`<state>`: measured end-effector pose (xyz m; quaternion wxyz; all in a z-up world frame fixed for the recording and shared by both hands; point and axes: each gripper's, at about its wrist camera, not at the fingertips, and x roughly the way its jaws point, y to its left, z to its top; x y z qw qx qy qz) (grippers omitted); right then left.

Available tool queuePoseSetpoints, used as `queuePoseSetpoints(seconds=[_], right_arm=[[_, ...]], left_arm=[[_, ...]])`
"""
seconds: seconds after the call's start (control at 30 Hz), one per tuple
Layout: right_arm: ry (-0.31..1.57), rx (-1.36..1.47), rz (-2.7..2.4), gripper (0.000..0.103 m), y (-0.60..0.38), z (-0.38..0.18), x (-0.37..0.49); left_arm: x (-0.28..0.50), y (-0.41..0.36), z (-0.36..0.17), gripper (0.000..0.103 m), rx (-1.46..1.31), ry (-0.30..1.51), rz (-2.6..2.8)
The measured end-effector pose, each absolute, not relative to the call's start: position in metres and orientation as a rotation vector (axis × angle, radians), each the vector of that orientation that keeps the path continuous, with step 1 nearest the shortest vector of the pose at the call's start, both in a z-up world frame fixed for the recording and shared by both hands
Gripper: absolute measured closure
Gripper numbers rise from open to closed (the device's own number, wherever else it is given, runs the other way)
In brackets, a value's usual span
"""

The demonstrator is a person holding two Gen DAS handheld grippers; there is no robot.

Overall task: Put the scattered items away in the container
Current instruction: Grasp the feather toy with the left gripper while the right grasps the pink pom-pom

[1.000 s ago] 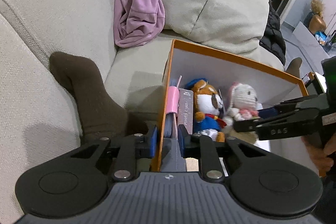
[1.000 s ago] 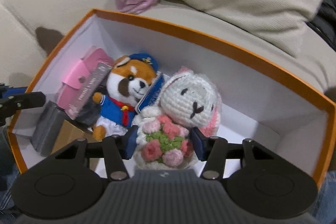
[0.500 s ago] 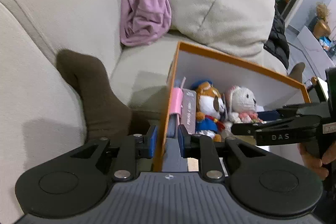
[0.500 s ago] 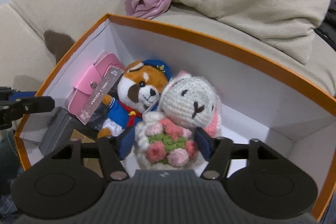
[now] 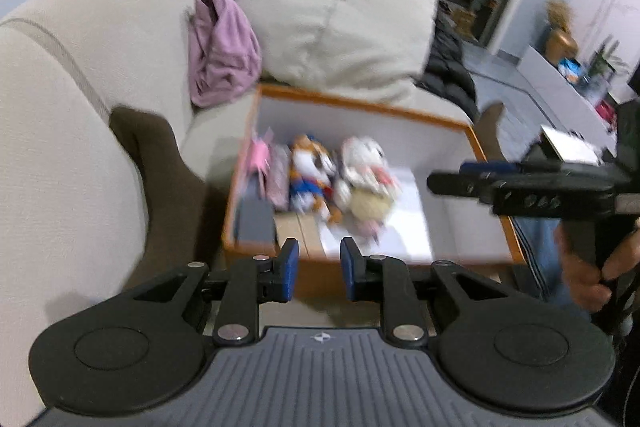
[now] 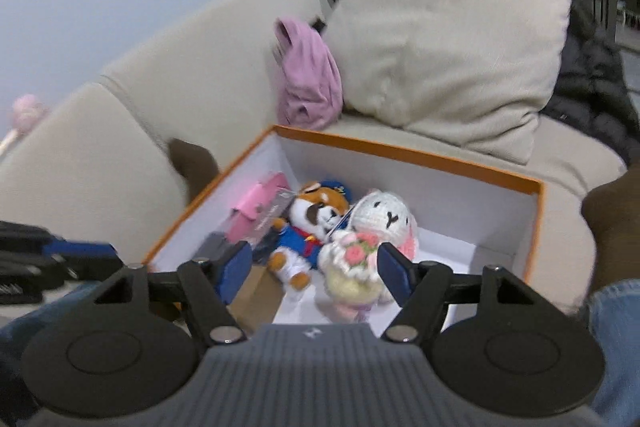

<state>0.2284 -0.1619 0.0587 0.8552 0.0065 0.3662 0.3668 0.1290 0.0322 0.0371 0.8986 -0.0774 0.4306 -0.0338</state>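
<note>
- My left gripper (image 5: 316,269) has just eased its jaws apart, narrowly, with nothing between them; my right gripper (image 6: 314,269) stands wide and empty above the crochet bunny (image 6: 370,239).
- The bunny lies in the orange box (image 6: 408,151), at the fox plush's (image 6: 312,223) 3 o'clock.
- I'd lift both grippers straight clear, avoiding the rim.
- Motion blur hides the pink wallet's (image 6: 258,205) details.
</note>
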Motion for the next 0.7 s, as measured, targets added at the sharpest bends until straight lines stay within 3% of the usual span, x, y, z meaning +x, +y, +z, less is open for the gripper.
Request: queuePoseSetpoints(seconds=[0.07,0.33,0.47,0.7], right_arm=[[0.761,0.024,0.799,0.039,-0.174,0.06,0.205],[0.875,-0.053,0.872,0.039,-0.188,0.017,0.121],[0.913,-0.129,0.89,0.038,-0.18,-0.006,0.095],[0.938,-0.255,0.887,0.036,-0.161,-0.039,0.083]], left_arm=[[0.112,0.025,0.03,0.076,-0.168,0.912,-0.079],[0.06,0.012,-0.026,0.067,-0.307,1.039,-0.052],[0.054,0.011,-0.054,0.052,-0.374,1.082,0.012],[0.062,0.001,-0.088,0.052,-0.401,1.133,0.049]])
